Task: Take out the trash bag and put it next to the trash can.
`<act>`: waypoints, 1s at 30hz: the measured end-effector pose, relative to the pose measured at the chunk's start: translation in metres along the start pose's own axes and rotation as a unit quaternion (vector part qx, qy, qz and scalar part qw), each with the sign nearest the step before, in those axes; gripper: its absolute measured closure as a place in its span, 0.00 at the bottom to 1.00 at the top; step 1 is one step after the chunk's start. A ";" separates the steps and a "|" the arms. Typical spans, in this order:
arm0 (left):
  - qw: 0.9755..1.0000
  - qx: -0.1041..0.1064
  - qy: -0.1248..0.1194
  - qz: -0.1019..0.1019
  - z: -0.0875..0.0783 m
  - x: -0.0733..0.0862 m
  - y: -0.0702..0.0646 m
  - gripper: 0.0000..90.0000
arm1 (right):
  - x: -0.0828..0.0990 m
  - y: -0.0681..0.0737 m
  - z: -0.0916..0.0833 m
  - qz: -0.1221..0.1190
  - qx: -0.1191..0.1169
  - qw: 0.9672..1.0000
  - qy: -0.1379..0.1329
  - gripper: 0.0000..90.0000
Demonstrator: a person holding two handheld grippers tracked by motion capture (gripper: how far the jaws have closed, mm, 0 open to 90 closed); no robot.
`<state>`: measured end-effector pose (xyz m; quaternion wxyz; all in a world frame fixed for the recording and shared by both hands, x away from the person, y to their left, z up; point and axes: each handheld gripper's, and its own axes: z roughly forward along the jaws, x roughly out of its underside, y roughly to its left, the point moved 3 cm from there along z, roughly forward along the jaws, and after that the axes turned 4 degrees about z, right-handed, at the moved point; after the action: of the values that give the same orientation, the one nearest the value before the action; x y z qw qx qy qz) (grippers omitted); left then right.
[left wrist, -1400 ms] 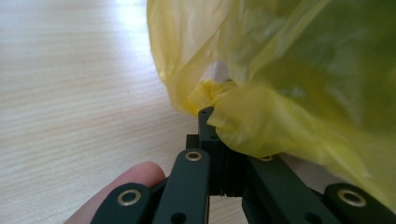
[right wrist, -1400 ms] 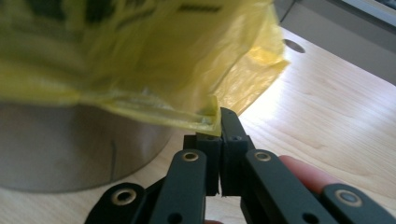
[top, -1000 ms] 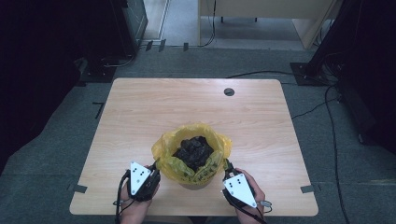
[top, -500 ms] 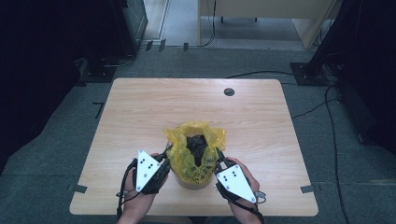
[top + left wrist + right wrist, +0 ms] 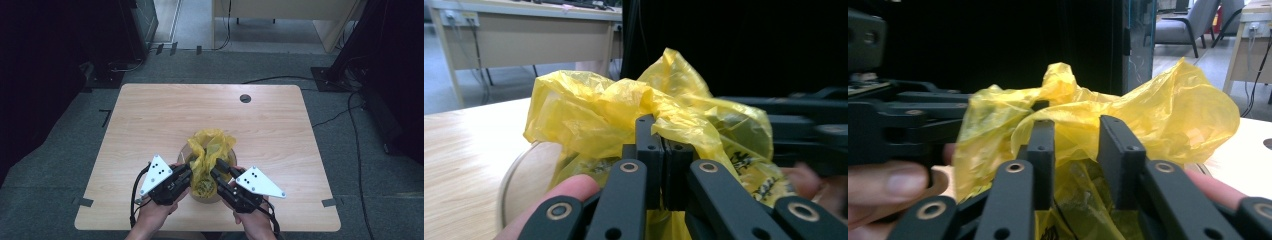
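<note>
A crumpled yellow plastic bag (image 5: 210,146) lines a round tan container (image 5: 206,197) near the table's front edge. Its top is gathered into an upright bunch. My left gripper (image 5: 189,171) presses against the bag's left side; in the left gripper view this gripper (image 5: 663,150) is shut on a fold of the bag (image 5: 589,100). My right gripper (image 5: 219,168) meets the bag from the right. In the right gripper view its fingers (image 5: 1040,145) stand a little apart, with the bag (image 5: 1173,105) bulging in and behind the gap. The container's contents are hidden by the bag.
The wooden table (image 5: 150,115) has a round cable hole (image 5: 245,98) at the back. The container's pale rim (image 5: 516,167) curves beside the bag. Cables (image 5: 300,79) lie on the grey floor behind the table, and dark equipment stands at both sides.
Both grippers have moved inward toward each other, drawing the bag's edges up and together. The open bag mouth with dark contents has closed into a bunch.
</note>
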<state>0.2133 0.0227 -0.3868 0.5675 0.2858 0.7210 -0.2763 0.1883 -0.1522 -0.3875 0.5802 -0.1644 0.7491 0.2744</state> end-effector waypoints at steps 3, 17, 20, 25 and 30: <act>1.000 0.001 0.003 0.005 -0.003 0.000 0.001 0.98 | 0.000 0.005 -0.003 -0.002 -0.007 1.000 0.008 0.67; 1.000 0.009 -0.003 -0.026 -0.014 -0.006 0.007 0.98 | 0.016 0.031 0.010 0.007 0.006 0.998 0.057 0.40; 1.000 0.012 -0.004 -0.027 -0.015 -0.007 0.006 0.99 | 0.018 0.035 0.014 0.005 0.008 0.998 0.059 0.33; 0.999 0.024 -0.003 -0.033 -0.018 -0.010 0.003 0.99 | 0.022 0.043 0.021 -0.010 0.019 0.998 0.067 0.19; 0.998 0.043 0.001 -0.044 -0.018 -0.011 -0.001 0.99 | 0.024 0.045 0.029 -0.033 0.052 0.996 0.066 0.19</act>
<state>0.2029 0.0340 -0.3725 0.5416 0.2783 0.7209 -0.3309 0.1788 -0.0968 -0.4059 0.5460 -0.1759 0.7931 0.2046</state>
